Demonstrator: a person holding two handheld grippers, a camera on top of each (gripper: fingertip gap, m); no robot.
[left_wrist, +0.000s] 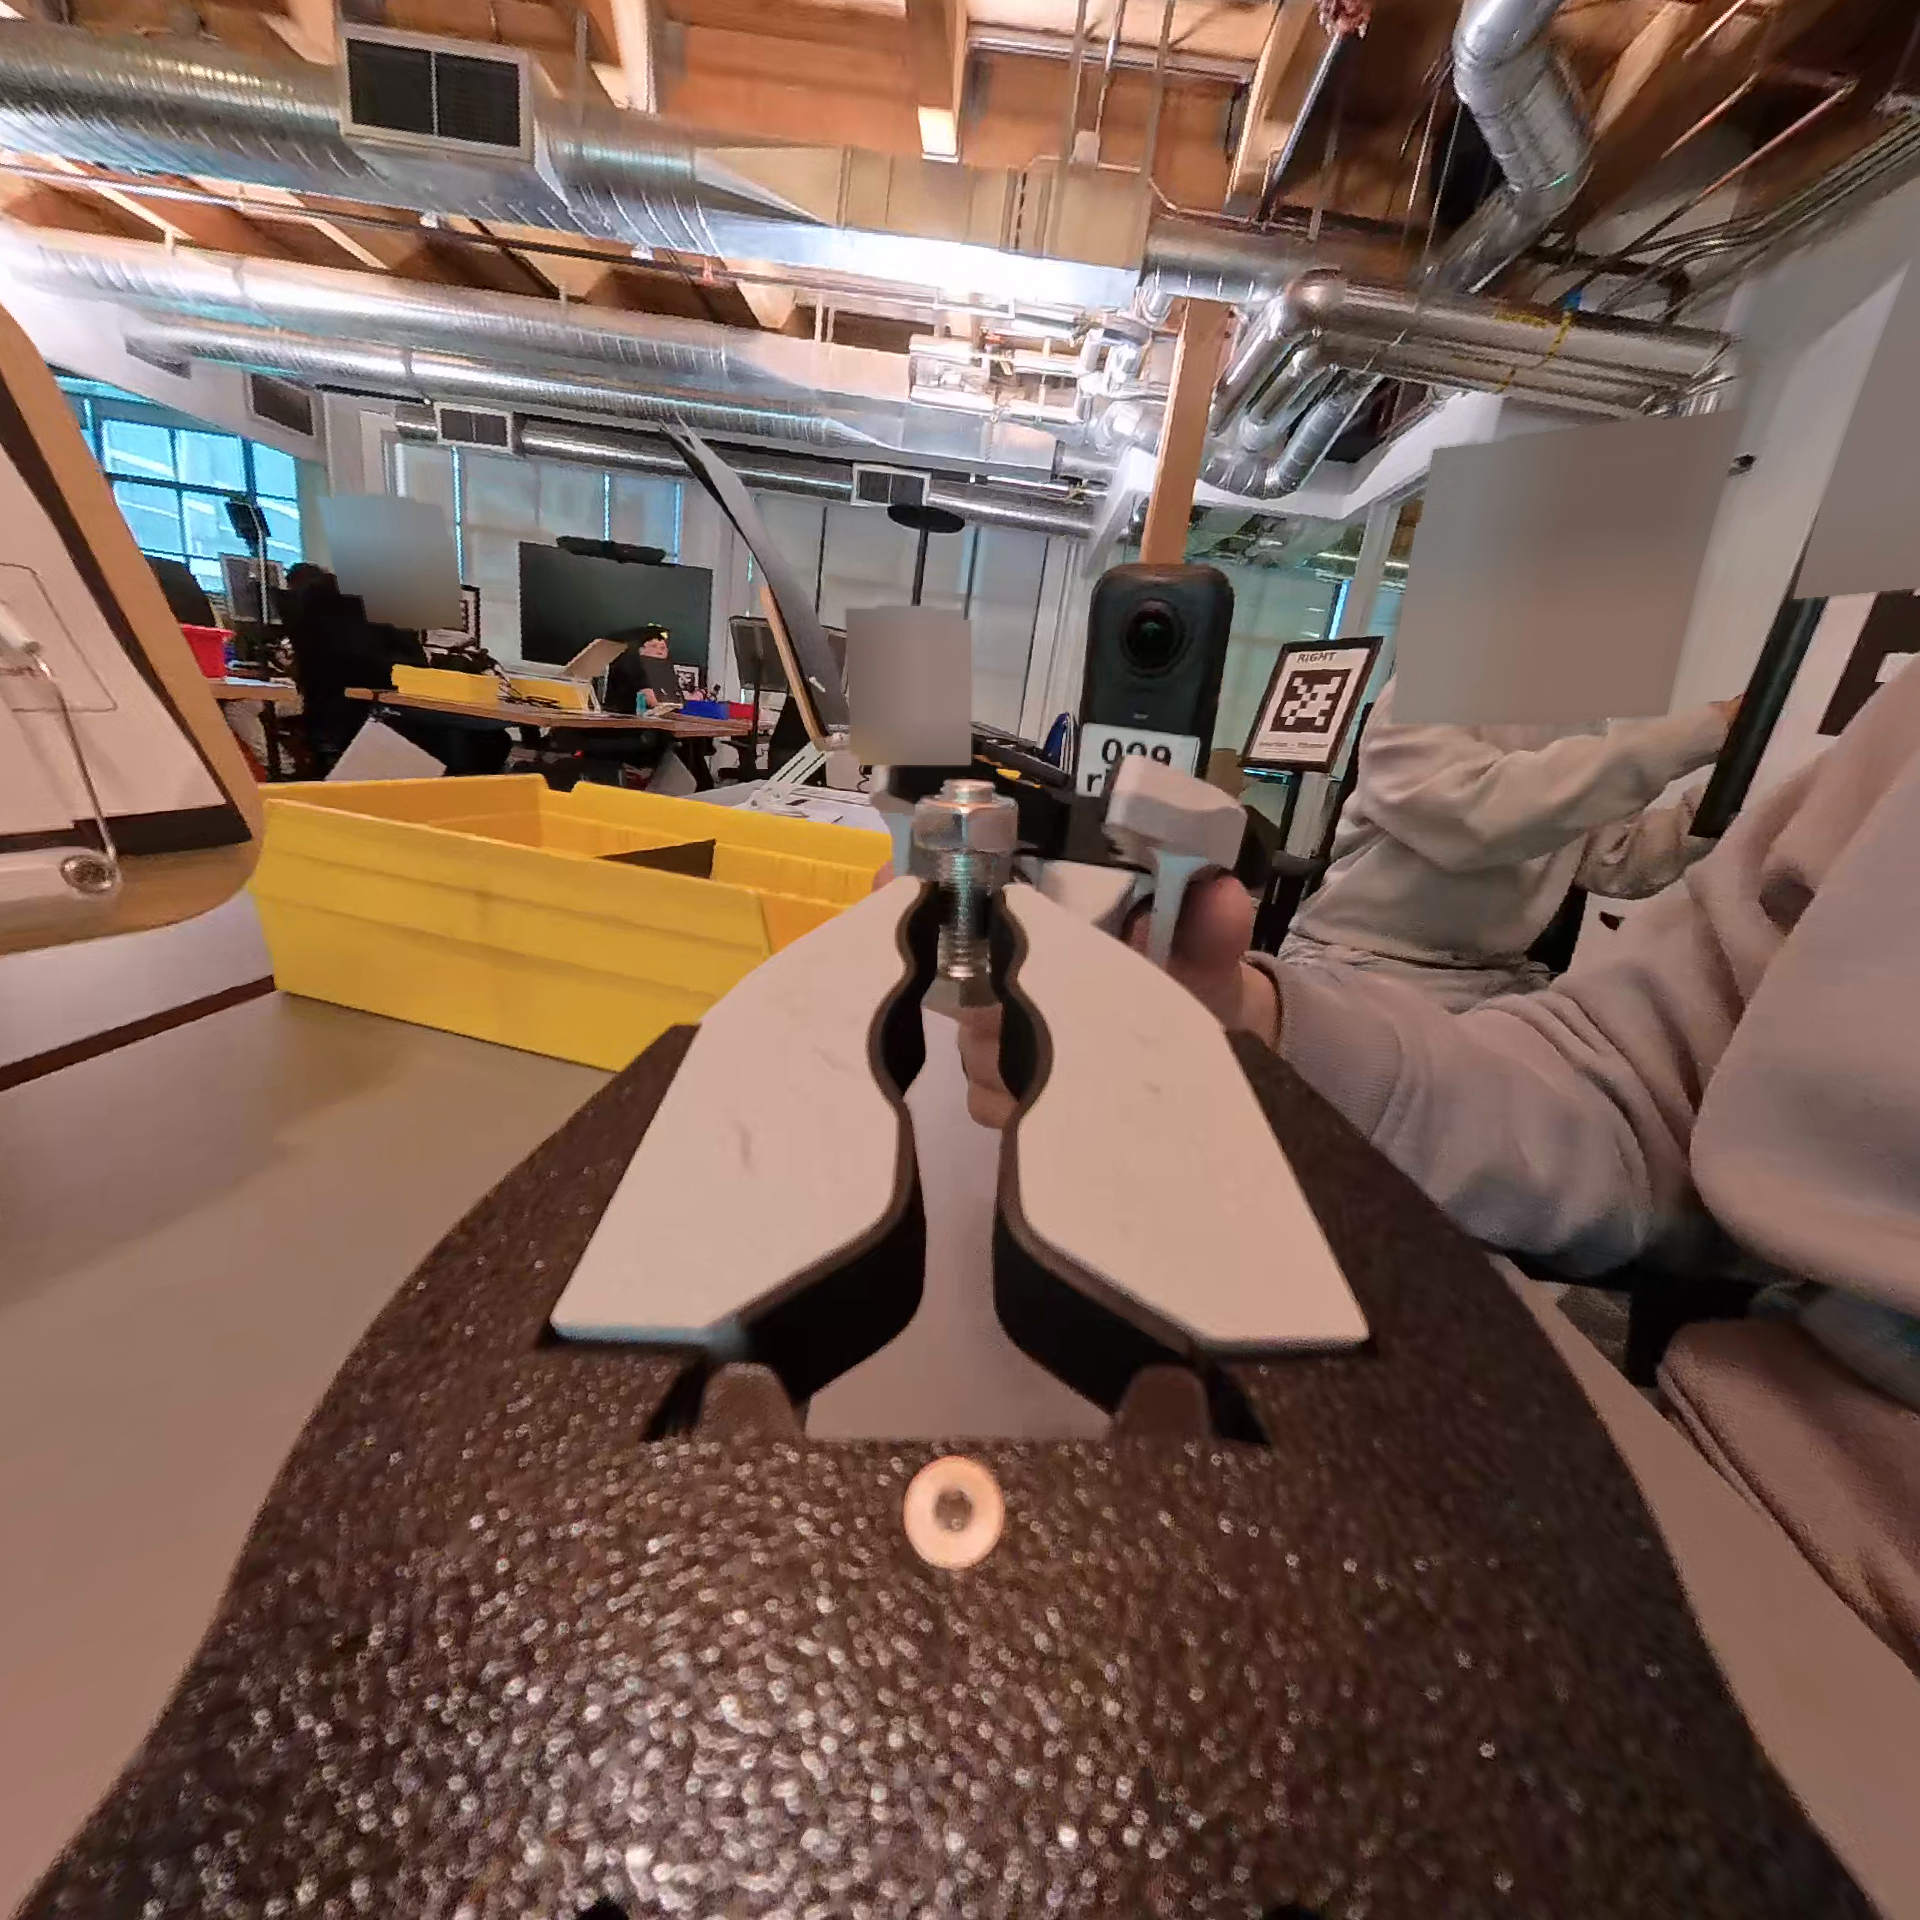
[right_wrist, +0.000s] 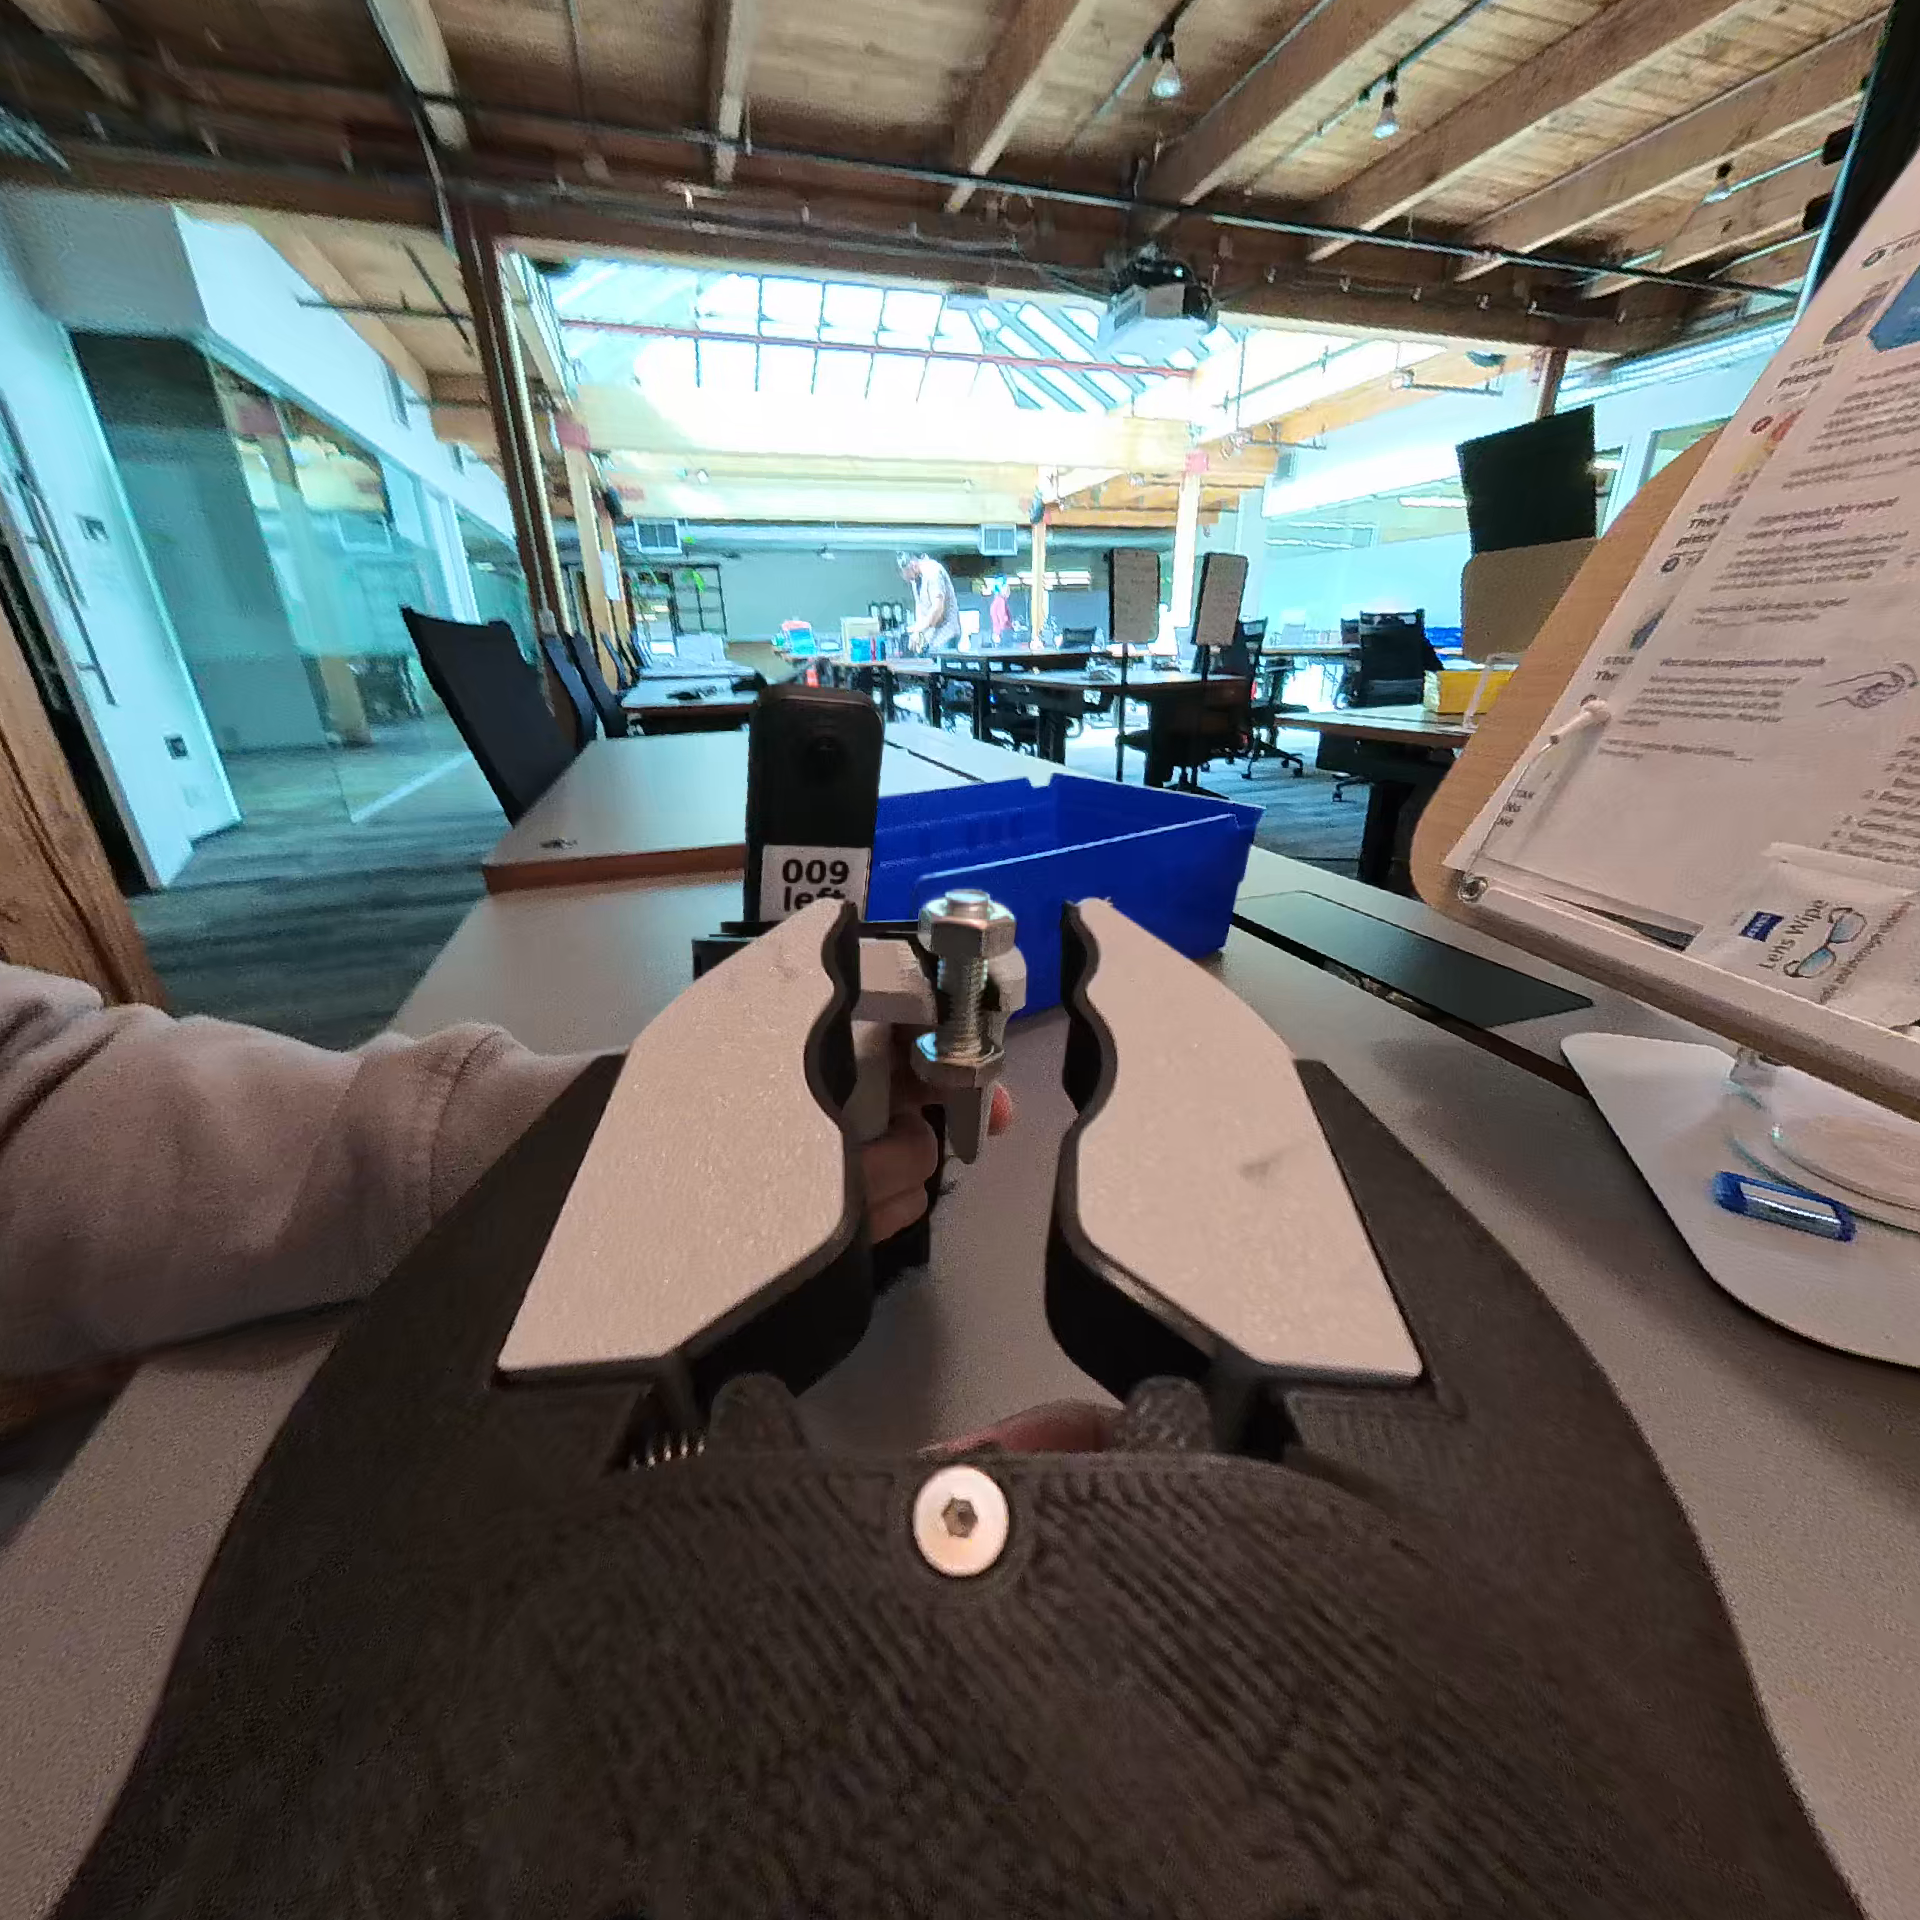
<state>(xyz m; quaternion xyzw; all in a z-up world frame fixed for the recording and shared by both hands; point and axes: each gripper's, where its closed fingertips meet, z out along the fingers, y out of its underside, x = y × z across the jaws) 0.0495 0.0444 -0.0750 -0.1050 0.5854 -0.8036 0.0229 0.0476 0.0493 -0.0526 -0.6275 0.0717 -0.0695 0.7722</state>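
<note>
A silver bolt stands upright above the grey table, a hex nut threaded near its top and its hex head at the bottom. The left gripper is closed on the threaded shank, both dark inner pads pressing against it, fingers level and pointing forward. The right gripper faces it from the other side; its fingers stand apart on either side of the nut, with clear space between each pad and the metal. A hand and a light sleeve carry the right gripper in from the right.

Behind the bolt in the left wrist view sits a yellow bin, near the table's left edge. Only the right wrist view shows a blue bin just beyond the fingertips, a tilted wooden board with printed sheets at the right, and bare tabletop between them
</note>
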